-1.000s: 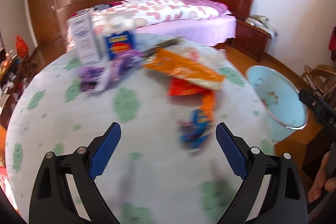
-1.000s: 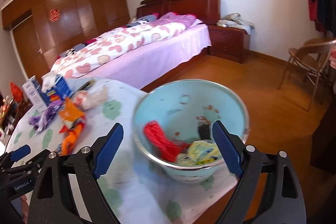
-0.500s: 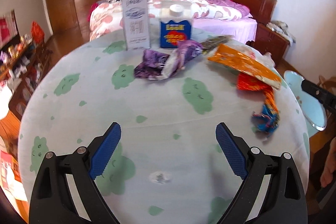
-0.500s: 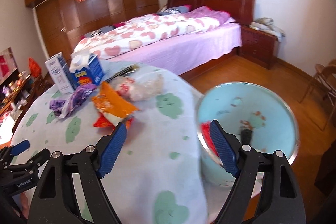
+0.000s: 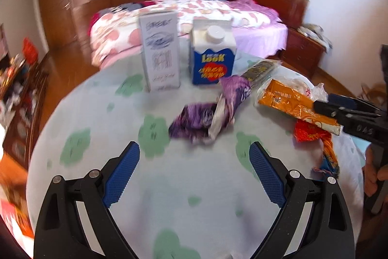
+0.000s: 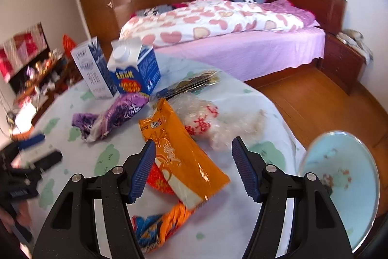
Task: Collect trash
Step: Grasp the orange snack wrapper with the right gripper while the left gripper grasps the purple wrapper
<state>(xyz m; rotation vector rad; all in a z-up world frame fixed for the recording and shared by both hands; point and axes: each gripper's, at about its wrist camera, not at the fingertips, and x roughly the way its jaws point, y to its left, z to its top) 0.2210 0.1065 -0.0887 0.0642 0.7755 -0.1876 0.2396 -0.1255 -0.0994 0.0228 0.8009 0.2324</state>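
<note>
Both claws over the littered counter [image 5: 101,118], nothing pinched.

The right claw [image 6: 192,168] straddles the orange snack wrapper [image 6: 180,152], its jaws just narrowing, apparently not yet pressing it. The left claw [image 5: 194,174] hangs spread wide over bare cloth, short of the purple wrapper [image 5: 206,113]. A blue milk carton [image 5: 213,57] and white box [image 5: 161,52] stand behind. The pale blue basin [image 6: 344,181] sits off the counter's edge.

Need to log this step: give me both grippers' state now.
Left gripper: open, empty, over bare tablecloth.
Right gripper: open, jaws just been closing around the orange wrapper, pads not yet pressing it.
</note>
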